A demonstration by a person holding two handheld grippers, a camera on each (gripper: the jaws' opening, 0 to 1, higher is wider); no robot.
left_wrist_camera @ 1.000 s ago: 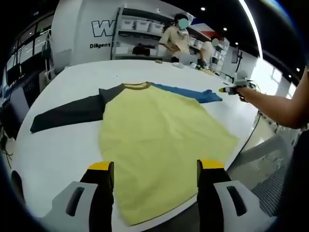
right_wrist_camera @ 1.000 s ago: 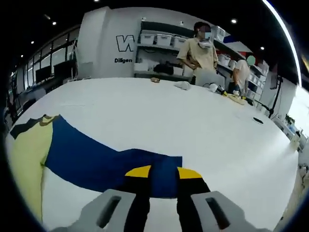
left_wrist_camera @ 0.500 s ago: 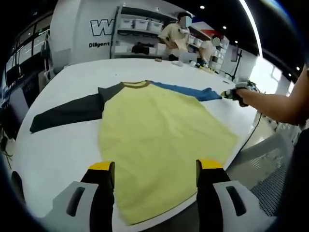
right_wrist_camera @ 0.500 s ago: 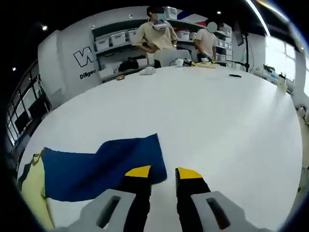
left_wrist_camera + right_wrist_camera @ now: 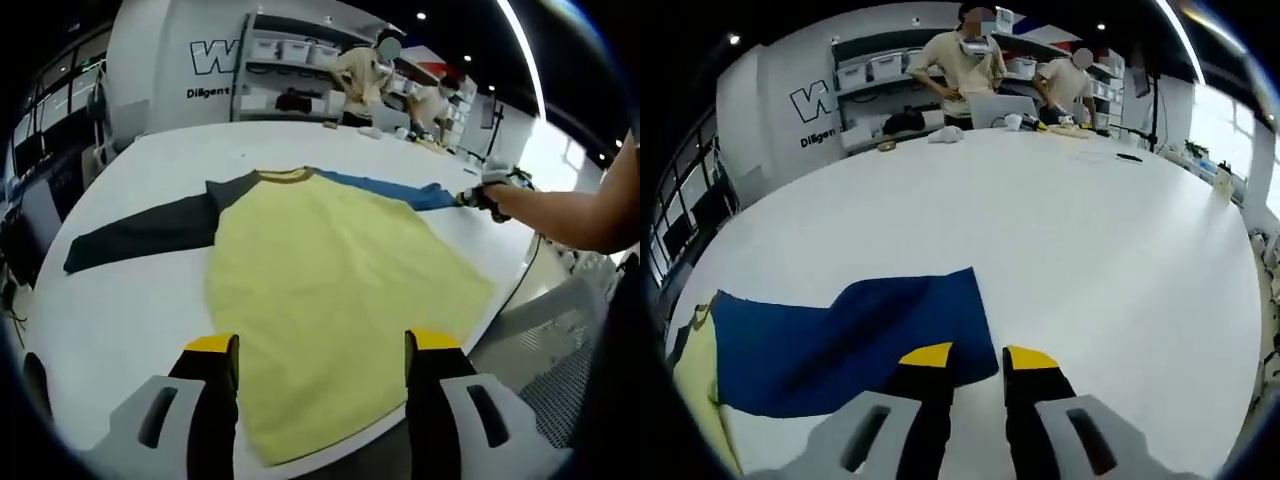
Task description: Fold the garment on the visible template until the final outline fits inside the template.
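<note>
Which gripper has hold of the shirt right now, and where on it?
The right gripper pinches the blue sleeve at its cuff corner. The left gripper hangs open over the yellow body, holding nothing.

a wide white table (image 5: pixel 1110 250) runs back toward a white wall with dark lettering (image 5: pixel 215 55) — shelves with pale storage bins (image 5: pixel 285 50) stand against it. two people (image 5: pixel 965 55) in beige tops stand at the far edge, beside a laptop (image 5: pixel 1002 108) and small clutter. a grey mesh chair (image 5: pixel 560 350) sits off the table's near corner — bright windows (image 5: pixel 1240 120) on the far side
</note>
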